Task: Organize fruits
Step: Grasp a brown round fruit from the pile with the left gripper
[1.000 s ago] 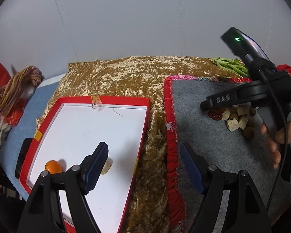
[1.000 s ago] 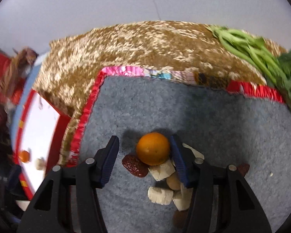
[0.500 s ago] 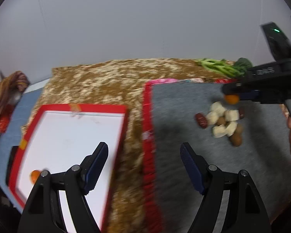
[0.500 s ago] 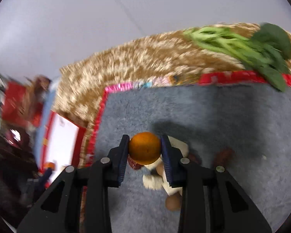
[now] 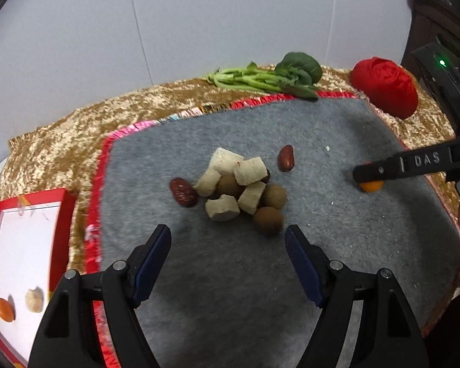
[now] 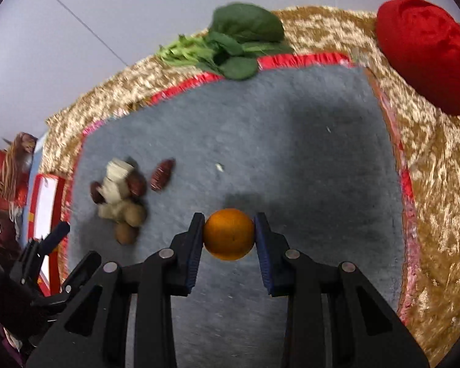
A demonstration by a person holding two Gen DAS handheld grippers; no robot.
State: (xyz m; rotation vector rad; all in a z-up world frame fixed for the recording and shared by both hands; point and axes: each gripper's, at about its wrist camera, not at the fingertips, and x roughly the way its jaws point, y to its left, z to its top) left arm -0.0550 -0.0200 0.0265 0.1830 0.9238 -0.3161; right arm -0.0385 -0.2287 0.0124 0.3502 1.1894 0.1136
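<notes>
Right gripper (image 6: 229,234) pinching orange (image 6: 229,234), lower centre. Left gripper (image 5: 228,256) spread, empty, below fruit pile (image 5: 233,189) on grey mat (image 5: 337,128).

Gold cloth (image 5: 76,141) carries grey mat (image 5: 230,276), greens (image 5: 260,78), perhaps yarn (image 5: 383,87).

Leafy greens (image 5: 270,78) lie on the gold cloth (image 5: 76,128) beyond the grey mat (image 5: 337,128). A red bundle of cloth (image 5: 385,86) sits near the mat's far right corner.

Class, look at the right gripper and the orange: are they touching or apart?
Touching. The right wrist view shows both pads of the right gripper pressed against the sides of the orange, with no gap visible.
</notes>
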